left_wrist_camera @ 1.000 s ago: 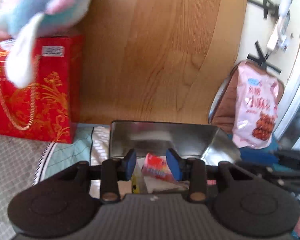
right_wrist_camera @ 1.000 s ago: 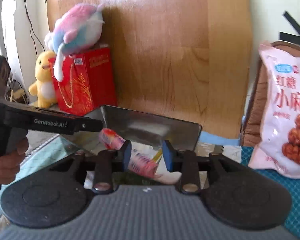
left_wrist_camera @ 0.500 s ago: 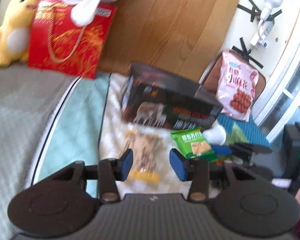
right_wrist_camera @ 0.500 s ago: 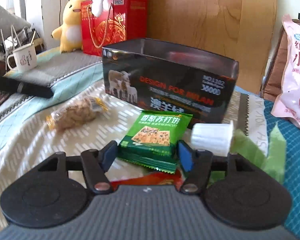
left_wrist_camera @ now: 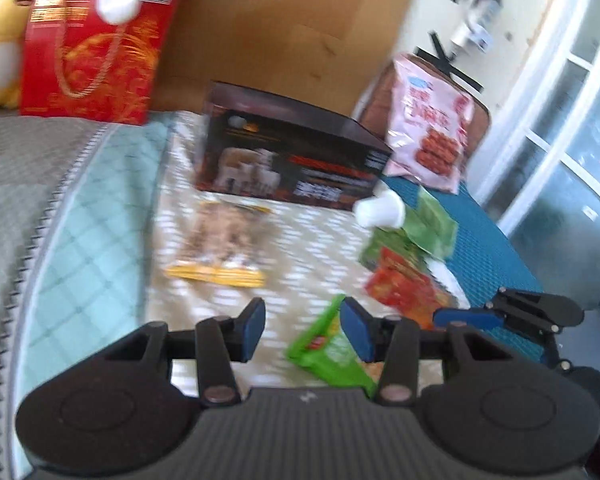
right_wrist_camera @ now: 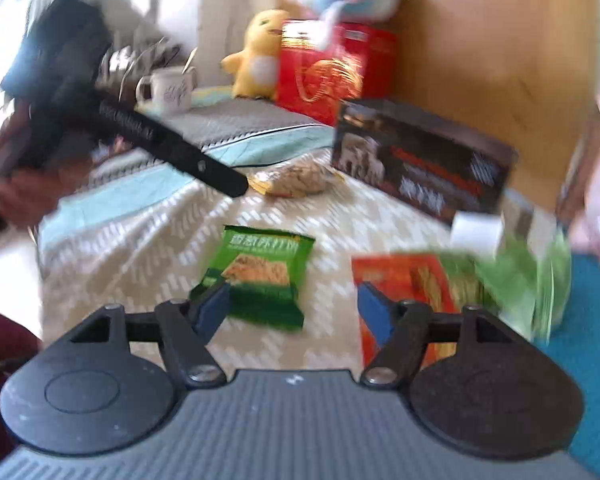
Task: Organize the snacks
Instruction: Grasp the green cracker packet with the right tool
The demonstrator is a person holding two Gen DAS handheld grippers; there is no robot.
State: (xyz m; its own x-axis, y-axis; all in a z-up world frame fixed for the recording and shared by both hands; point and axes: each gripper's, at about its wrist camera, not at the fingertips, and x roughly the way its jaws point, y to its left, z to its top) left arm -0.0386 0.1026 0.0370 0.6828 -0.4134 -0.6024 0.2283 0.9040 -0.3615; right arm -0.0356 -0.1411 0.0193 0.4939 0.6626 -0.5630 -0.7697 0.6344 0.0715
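Both frames are motion-blurred; the left hand-held gripper hangs released with nothing between its blue pads, just above a green biscuit packet lying flat on the patterned cloth; the right hand-held gripper is spread wide and empty, the green packet by its left pad, a red snack packet under its right; the dark tin box stands behind.

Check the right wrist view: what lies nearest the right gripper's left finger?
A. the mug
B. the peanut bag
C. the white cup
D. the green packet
D: the green packet lies flat on the cloth, its lower corner beside that finger of the right gripper.
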